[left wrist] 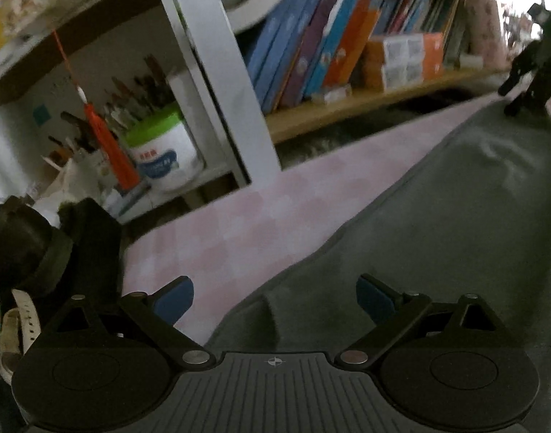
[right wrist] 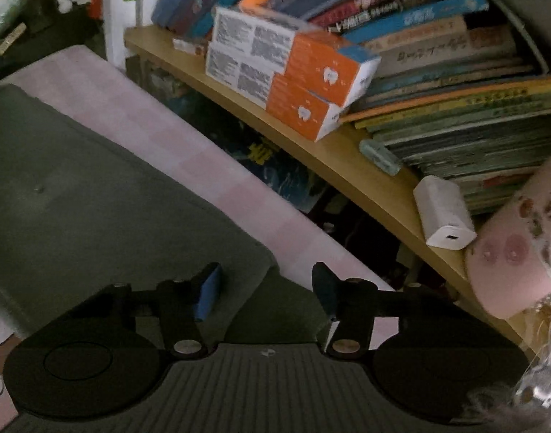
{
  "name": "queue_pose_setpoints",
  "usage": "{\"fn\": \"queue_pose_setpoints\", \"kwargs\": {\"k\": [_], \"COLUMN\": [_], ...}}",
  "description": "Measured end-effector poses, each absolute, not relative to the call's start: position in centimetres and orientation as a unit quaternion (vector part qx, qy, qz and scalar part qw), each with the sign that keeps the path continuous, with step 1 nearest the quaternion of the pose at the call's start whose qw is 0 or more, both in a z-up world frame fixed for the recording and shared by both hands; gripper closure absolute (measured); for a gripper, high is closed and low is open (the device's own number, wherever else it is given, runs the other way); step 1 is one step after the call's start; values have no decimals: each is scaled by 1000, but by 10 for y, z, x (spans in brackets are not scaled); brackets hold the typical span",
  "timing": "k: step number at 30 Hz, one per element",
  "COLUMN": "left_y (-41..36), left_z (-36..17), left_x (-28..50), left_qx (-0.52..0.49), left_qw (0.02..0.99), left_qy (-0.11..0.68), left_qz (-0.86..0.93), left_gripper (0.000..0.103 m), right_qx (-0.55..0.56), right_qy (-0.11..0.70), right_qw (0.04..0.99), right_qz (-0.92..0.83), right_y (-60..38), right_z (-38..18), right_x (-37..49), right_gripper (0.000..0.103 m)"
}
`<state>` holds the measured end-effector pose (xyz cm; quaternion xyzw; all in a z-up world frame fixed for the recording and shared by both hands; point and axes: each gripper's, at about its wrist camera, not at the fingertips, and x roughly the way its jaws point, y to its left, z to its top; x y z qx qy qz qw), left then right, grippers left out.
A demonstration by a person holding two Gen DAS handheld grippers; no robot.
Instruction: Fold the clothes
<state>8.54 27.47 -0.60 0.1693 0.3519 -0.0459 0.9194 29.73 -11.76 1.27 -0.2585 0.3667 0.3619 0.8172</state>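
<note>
Pink checked sheet (left wrist: 239, 223) covers the surface, dim light, some motion blur. Grey-green garment (left wrist: 438, 223) lies spread flat on it.

Left view, near: left hand-held gripper (left wrist: 274, 301) low over the garment's near edge, blue pads (left wrist: 174, 301) wide apart, nothing between them; the left pad is over the sheet, the right one over the cloth. A small fold of fabric stands up just ahead of the gripper. Far right: the other gripper shows as a dark shape at the garment's far end.

Right view, near: right hand-held gripper (right wrist: 266, 290) at a corner of the garment (right wrist: 95, 195), jaws partly apart. The corner of the cloth lies between the pads; whether they press on it I cannot tell.

Far: wooden shelf (right wrist: 347, 166) runs behind the sheet, with leaning books (left wrist: 311, 47), two stacked orange boxes (right wrist: 297, 83) and a white charger (right wrist: 443, 216). Left of a white upright, a green-lidded tub (left wrist: 163, 151) and a hanging red tassel (left wrist: 105, 140).
</note>
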Motion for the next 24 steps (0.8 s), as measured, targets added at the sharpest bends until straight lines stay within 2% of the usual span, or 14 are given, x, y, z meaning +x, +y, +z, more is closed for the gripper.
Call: {"fn": "queue_pose_setpoints", "kwargs": {"k": [5,13,16,18,19,20,21,22,24], "left_y": [282,292,301,307,307,306,305,305,297], "left_z": [-14,-19,-20,-21,-21,-21,-21,-20,-17], "left_x": [102,123,133,133,131,129,128,129,129], "left_qx": [167,127,80,38,37,37,33,31,36], "left_qw": [907,905,900,896,896,896,896,894,890], "left_qy": [380,395,418,432,431,430,431,434,442], "left_qz": [-71,-95,-92,-95,-98,-101,-104,-104,-108], "left_gripper": [17,17,18,28,30,36,43,46,77], "right_qx": [-246,-200,-178,-170,-169,-169,-169,-172,-180], "right_qy": [382,411,421,421,420,419,418,416,414], "right_qw": [807,801,801,803,804,803,800,800,802], "right_qz": [378,386,387,387,386,390,395,396,392], "right_y": [-116,-122,-127,-129,-130,-130,-129,-127,-123], "right_z": [12,11,10,10,10,11,12,12,13], "right_x": [310,322,325,324,323,321,320,319,315], "right_gripper": [54,54,54,55,58,63,78,82,88]}}
